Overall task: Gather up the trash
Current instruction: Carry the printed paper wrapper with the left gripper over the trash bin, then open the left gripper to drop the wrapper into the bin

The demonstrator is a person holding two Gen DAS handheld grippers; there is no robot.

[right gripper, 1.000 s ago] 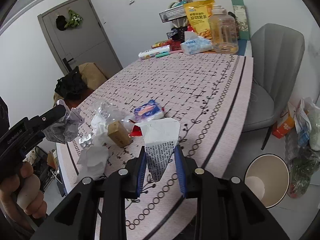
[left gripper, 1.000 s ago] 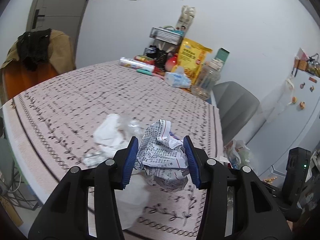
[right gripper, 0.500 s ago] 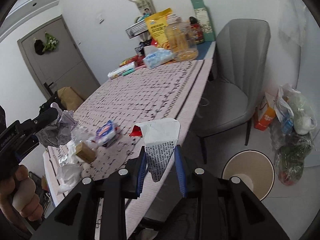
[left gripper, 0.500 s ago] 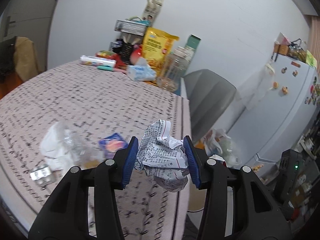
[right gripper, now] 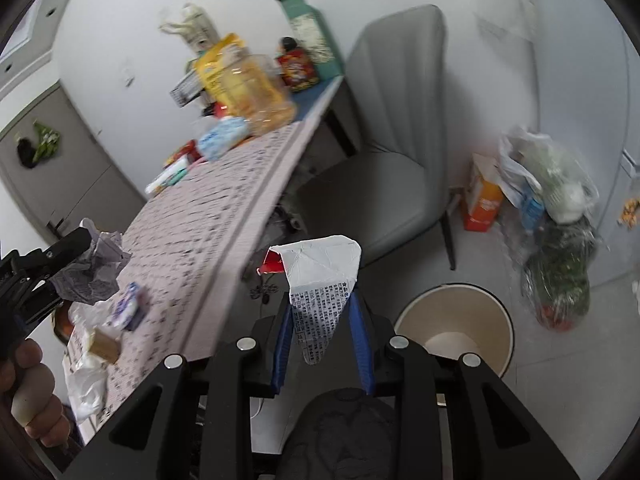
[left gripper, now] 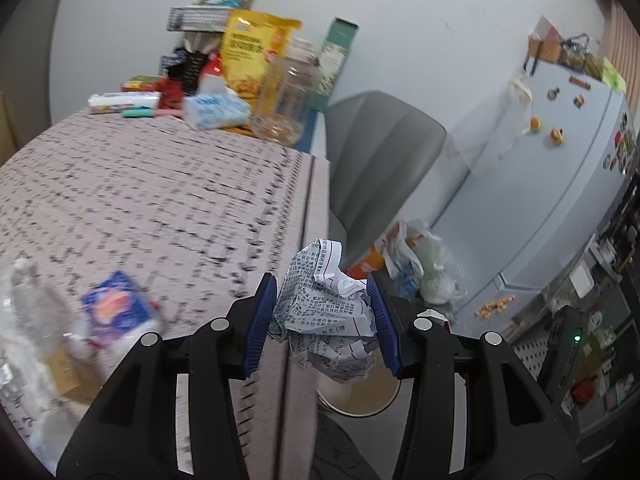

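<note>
Past the table's edge [left gripper: 316, 208], my left gripper [left gripper: 326, 316] clenches crumpled printed paper [left gripper: 326, 312]; my right gripper [right gripper: 322, 344] seemingly pinches a flat white wrapper [right gripper: 320, 276].

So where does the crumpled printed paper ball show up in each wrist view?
Left wrist: the crumpled paper ball sits low in the centre, clamped in the left tool.
Right wrist: the same ball is at the left edge, mid-height, in the left tool seen from the side, above the table edge.
Shared landmark: the grey chair beside the table, right of the ball in both views.
</note>
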